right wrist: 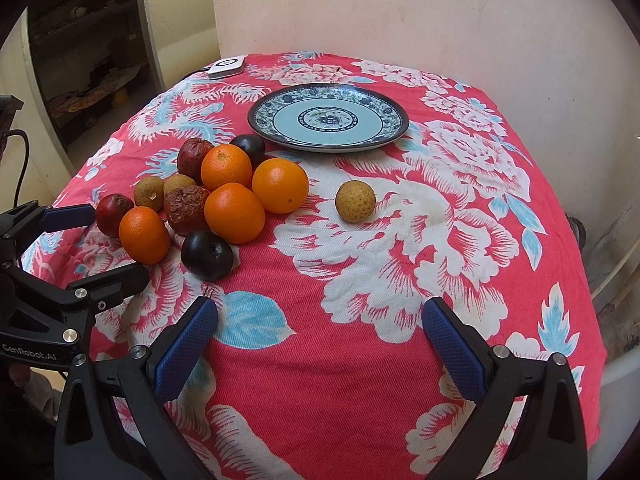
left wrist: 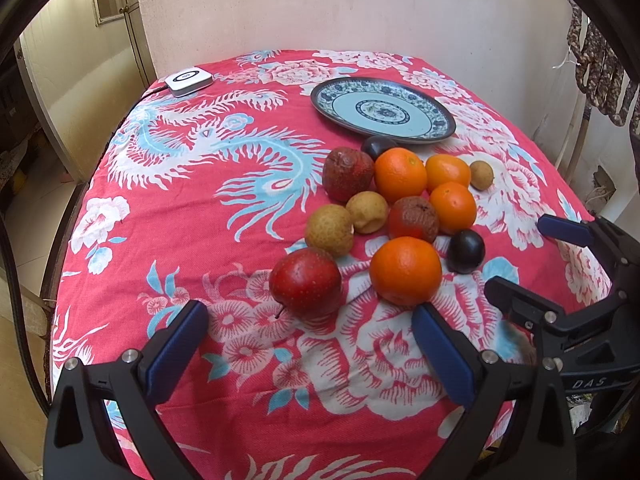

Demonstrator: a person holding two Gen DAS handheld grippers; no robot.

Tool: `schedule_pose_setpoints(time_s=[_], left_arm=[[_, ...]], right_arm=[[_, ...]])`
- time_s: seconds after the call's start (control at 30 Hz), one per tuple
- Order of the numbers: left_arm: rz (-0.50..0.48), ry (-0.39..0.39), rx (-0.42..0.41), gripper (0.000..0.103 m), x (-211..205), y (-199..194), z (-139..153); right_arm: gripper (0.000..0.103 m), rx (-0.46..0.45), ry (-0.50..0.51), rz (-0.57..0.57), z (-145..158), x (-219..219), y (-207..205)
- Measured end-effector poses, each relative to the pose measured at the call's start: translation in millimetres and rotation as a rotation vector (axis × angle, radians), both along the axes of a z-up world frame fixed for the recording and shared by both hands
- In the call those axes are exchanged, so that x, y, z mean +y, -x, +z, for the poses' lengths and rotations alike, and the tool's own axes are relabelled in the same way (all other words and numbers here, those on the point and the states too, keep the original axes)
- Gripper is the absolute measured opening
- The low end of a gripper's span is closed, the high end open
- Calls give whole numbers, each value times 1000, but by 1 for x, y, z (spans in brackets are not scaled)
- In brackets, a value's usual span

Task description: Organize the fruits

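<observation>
A heap of fruit lies mid-table on the red flowered cloth: several oranges (left wrist: 405, 270), a red apple (left wrist: 306, 282), two wrinkled apples (left wrist: 347, 173), two dark plums (left wrist: 465, 251) and tan round fruits (left wrist: 329, 230). One tan fruit (right wrist: 355, 201) sits apart, to the right of the heap. Behind them is an empty blue-patterned plate (left wrist: 434, 118) (right wrist: 384, 110). My left gripper (left wrist: 310, 311) is open just in front of the red apple and holds nothing. My right gripper (right wrist: 320, 306) is open over bare cloth, short of the plum (right wrist: 207, 255).
A small white device (left wrist: 189, 81) with a cable rests at the table's far left corner. A pale wall stands right behind the table. The cloth drops off at the edges; a doorway opens at the left. Each gripper shows in the other's view (left wrist: 528, 256) (right wrist: 108, 242).
</observation>
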State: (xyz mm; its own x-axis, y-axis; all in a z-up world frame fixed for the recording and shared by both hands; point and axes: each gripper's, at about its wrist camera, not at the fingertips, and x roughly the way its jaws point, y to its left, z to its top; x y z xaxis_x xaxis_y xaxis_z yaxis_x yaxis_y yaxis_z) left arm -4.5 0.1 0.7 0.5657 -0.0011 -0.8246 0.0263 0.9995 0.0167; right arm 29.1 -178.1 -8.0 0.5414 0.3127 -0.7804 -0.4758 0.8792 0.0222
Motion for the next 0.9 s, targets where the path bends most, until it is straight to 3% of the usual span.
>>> schedule_pose_setpoints(time_s=[0.3,0.53,0.9], left_arm=[[10,21,17,101,1,-1,4],[11,78,28,99,4,3,11],[-34,73,15,94,-10,0,21]], right_arm=[[103,1,1,6,1,3,3],[92,3,-10,24,5,3,12],[82,7,-29,25,11,-2,16]])
